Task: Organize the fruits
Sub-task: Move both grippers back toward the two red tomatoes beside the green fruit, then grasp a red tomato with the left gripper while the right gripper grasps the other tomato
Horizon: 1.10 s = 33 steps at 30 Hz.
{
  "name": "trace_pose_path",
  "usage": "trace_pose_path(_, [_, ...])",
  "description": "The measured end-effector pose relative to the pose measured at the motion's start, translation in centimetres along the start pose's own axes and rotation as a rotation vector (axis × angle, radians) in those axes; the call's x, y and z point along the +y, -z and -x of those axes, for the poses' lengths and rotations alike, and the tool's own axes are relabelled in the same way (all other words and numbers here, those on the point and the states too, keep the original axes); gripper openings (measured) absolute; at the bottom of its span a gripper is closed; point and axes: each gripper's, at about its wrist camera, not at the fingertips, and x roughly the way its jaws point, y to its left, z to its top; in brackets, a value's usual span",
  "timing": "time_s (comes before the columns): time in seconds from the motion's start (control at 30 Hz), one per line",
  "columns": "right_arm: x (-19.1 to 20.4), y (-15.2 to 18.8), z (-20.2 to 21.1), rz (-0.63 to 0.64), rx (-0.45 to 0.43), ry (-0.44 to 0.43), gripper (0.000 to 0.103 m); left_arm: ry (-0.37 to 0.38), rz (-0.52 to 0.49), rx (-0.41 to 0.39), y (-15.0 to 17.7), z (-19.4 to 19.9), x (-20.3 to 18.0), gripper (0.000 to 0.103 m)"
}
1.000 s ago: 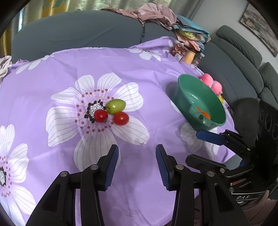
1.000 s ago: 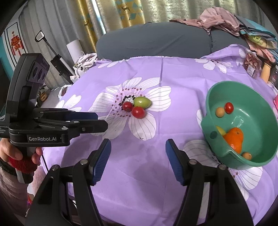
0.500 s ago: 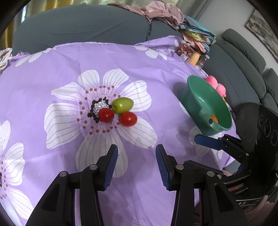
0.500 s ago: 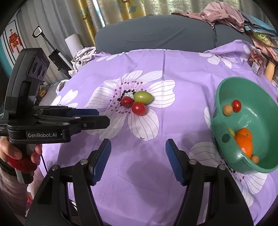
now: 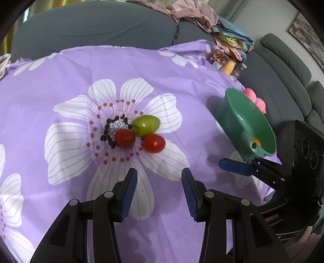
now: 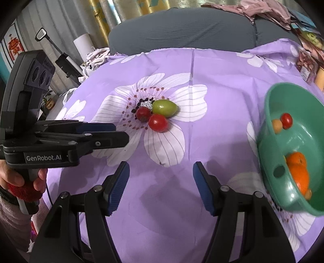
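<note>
While bowl (image 6: 271, 153) rim crops orange (image 6: 299, 172), contents partly hidden.

a home living room. a grey sofa (image 5: 97, 26) wraps around the far and right sides of the table, which wears a purple flowered cloth (image 5: 60, 81). crumpled clothes (image 5: 192, 12) lie heaped on the sofa back, gold patterned curtains (image 6: 113, 10) hang behind the sofa, and a framed picture (image 5: 307, 34) hangs on the wall above its right arm.

Green bowl (image 6: 269, 141) holding orange (image 6: 298, 172); left of bowl: green fruit (image 6: 164, 107), two red tomatoes (image 6: 158, 122) on purple cloth (image 6: 222, 101).
</note>
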Motion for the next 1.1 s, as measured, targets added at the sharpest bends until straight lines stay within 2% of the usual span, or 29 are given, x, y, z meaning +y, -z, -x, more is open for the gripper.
trace_pose_path(0.17, [0.2,-1.5,-1.2,0.020,0.009,-0.008,0.065,-0.031,-0.016,-0.009,-1.1,-0.5,0.8,0.044])
trace_pose_path(0.47, [0.7,-3.3,-4.2,0.045,0.057,-0.001,0.062,-0.143,-0.058,0.026,-3.0,-3.1,2.8,0.044])
trace_pose_path(0.93, [0.3,-4.5,-7.1,0.051,0.112,0.001,0.054,-0.160,-0.104,0.061,-3.9,-5.4,3.1,0.044])
trace_pose_path(1.1, [0.2,-4.6,-7.9,0.050,0.120,0.008,0.048,-0.187,-0.127,0.059,-4.2,-5.9,2.7,0.044])
